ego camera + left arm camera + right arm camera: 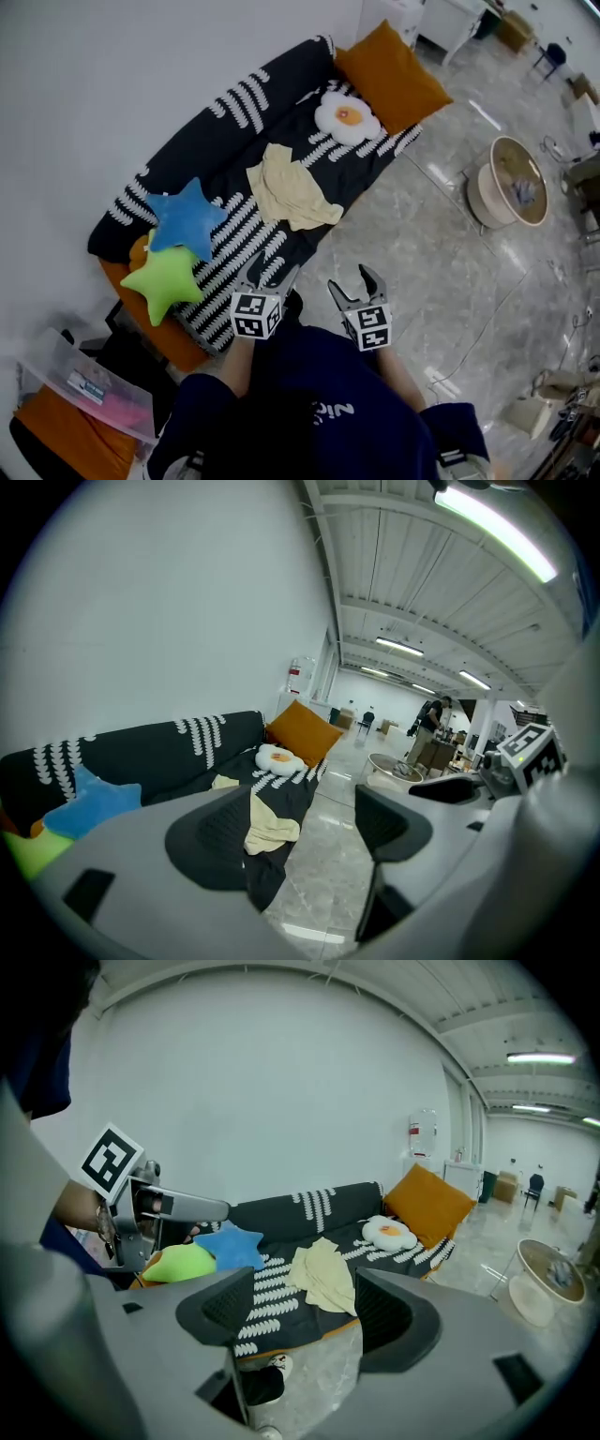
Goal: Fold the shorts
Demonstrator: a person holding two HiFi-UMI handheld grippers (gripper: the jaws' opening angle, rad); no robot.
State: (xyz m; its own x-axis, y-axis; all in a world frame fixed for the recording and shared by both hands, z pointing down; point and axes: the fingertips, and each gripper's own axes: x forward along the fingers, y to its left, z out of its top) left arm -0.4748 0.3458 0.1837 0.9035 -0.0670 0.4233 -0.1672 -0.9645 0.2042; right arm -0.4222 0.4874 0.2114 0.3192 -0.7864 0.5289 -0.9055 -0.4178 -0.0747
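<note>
Two grippers are up and neither holds anything. The left gripper [270, 279] and the right gripper [352, 287] hang side by side just ahead of the person's chest. Each has its jaws standing well apart with only air between them. Both point toward the sofa [184, 349], which I take as lining up for a two-point pick, one gripper per side of the garment.

The pale yellow shorts [289, 192] lie rumpled at about twelve o'clock from the grippers, well apart from them. They rest on the black striped throw [225, 141] near the front edge of the seat. That spot looks easy to reach from the floor and leaves bare throw around them for spreading flat.

At ten o'clock sit the blue star cushion [187, 217] and the green star cushion [167, 278], touching each other and clear of the shorts. At one o'clock, farther along, are the fried-egg cushion [347, 116] and the orange pillow [392, 75]. Folding has not begun; the cloth first needs smoothing out.
</note>
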